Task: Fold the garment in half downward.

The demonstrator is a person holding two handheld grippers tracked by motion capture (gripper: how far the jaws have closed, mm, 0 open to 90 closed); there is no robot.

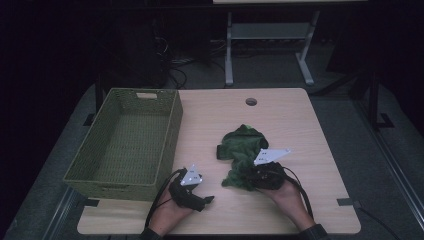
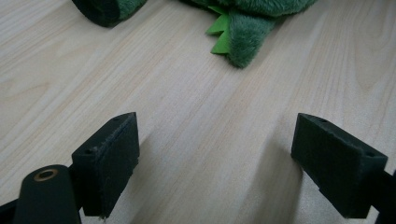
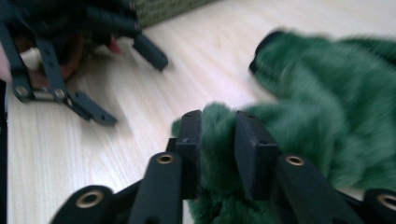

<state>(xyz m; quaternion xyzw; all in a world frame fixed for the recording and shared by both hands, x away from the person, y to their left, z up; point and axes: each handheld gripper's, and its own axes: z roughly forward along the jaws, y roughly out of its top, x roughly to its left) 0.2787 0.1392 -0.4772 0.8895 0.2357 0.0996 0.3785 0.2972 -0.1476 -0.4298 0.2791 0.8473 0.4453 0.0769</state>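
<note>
Green plush toy point(image 1: 245, 150) lies crumpled on the wooden surface point(image 1: 300, 125), right of centre, with a dark patch at its left edge. The right gripper point(image 1: 252, 176) sits at the toy's near end, its fingers point(image 3: 254, 154) a narrow gap apart with a fold of the green fur between them; the pads look to be touching the fur on both sides, though the right gripper view is blurred. The left gripper point(image 1: 207, 199) rests low over bare wood near the front edge, to the left of the toy and well apart from it, its fingers point(image 2: 109, 158) spread wide with nothing between them; in its own view a furry limb of the toy with a bright green felt trim lies ahead across open wood. A green woven basket point(image 1: 170, 135) stands along the left side of the surface, just beside the left gripper. A round cable hole point(image 1: 251, 101) sits near the far edge, beyond the toy.
</note>
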